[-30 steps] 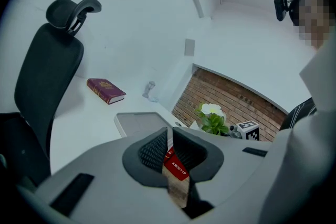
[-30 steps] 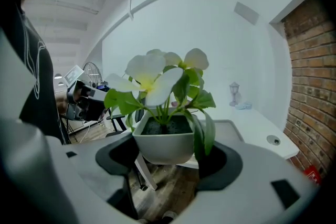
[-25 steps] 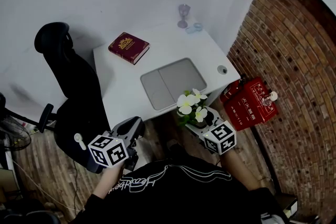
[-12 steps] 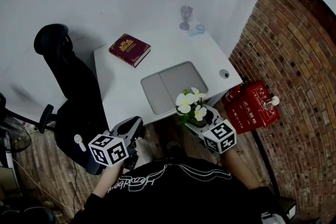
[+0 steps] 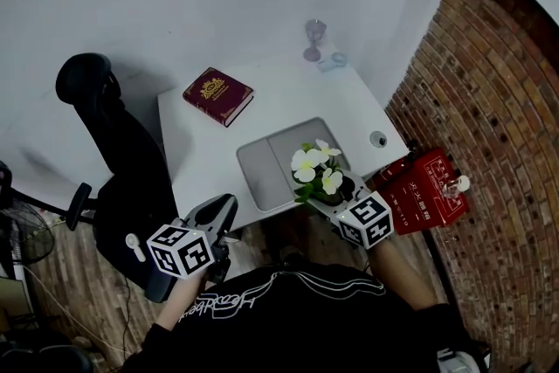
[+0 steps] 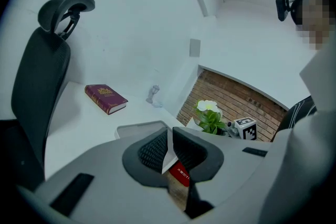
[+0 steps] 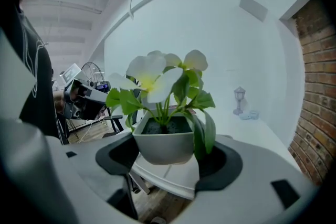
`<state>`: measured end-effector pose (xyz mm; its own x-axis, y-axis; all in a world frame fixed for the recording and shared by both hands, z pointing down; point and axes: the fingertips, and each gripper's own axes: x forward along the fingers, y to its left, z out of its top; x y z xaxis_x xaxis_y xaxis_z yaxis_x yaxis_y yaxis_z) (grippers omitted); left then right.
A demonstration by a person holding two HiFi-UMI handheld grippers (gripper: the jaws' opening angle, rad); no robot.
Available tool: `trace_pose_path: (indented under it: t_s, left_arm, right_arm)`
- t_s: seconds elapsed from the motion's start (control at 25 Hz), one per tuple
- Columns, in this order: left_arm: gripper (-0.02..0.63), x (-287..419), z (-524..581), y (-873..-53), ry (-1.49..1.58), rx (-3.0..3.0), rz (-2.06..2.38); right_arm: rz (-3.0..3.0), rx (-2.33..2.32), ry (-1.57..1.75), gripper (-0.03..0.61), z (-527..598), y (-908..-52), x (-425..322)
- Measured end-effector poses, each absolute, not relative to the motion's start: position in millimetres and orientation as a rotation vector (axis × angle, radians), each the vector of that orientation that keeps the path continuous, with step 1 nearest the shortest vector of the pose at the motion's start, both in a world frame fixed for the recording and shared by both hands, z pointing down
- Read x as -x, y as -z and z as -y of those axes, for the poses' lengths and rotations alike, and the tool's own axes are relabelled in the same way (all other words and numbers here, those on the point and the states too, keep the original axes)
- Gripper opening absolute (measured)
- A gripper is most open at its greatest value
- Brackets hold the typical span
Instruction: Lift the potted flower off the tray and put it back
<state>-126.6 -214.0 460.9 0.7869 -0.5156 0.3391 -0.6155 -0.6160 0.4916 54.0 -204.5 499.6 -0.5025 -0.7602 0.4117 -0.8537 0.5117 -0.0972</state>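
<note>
The potted flower, white blooms in a small white pot, is held in my right gripper, whose jaws are shut on the pot's two sides. In the head view it hovers at the front right edge of the grey tray on the white desk. Under the pot the right gripper view shows the desk's edge and wooden floor. My left gripper stays off the desk's front left corner with its jaws shut and nothing in them. From there the flower appears at the right.
A red book lies at the back left of the desk, a small goblet at the far edge. A black office chair stands left. A red box sits on the floor by the brick wall.
My right gripper has carried the potted flower forward from over the floor to the tray's front edge. The left gripper has shifted slightly forward with it.
</note>
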Motion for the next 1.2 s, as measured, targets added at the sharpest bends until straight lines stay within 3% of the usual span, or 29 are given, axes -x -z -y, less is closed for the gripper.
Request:
trace_pose_path:
  t_s: [1.2]
  left_arm:
    - [0.052,141.7,303.5,-488.4,-0.11,-2.232,1.118]
  right_arm:
    - [2.309,-1.066,-0.474,0.333,343.1,-622.7,-72.0]
